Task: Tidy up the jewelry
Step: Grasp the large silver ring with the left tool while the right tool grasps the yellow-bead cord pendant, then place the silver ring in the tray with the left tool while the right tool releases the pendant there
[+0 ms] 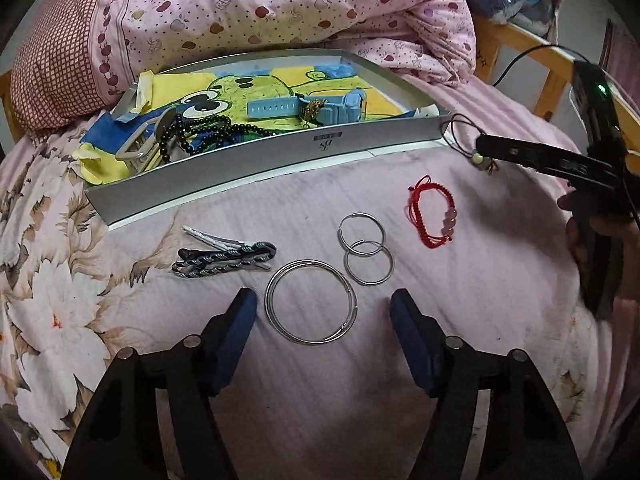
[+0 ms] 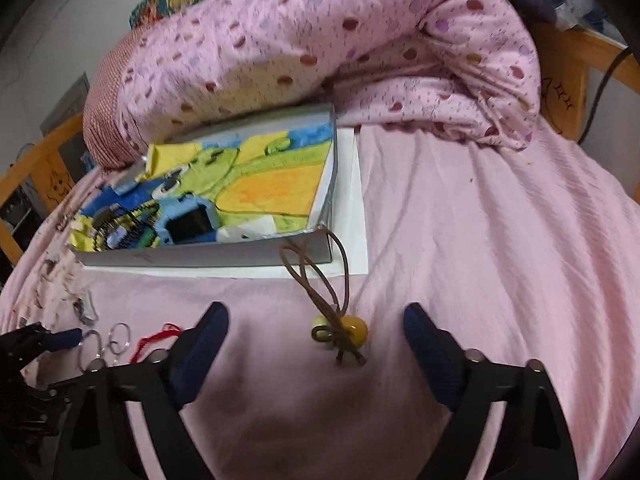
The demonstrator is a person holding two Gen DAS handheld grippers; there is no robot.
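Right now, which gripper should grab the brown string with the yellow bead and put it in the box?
The right gripper, probably. It is open, and the brown cord with its yellow bead lies between its fingers, beside the box. The left gripper is open around the big silver hoop instead.

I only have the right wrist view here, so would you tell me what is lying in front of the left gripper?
Observer: A large silver hoop lies on the sheet between the open fingers of the left gripper.
Operator: Thank you. Is anything else still outside the box?
Observer: Yes: two smaller silver rings that overlap, a red cord bracelet with pink beads, and striped hair clips.
Operator: What sits in the box's left end, which is blurred for me?
Observer: A string of dark beads lies beside a blue watch in the grey box.
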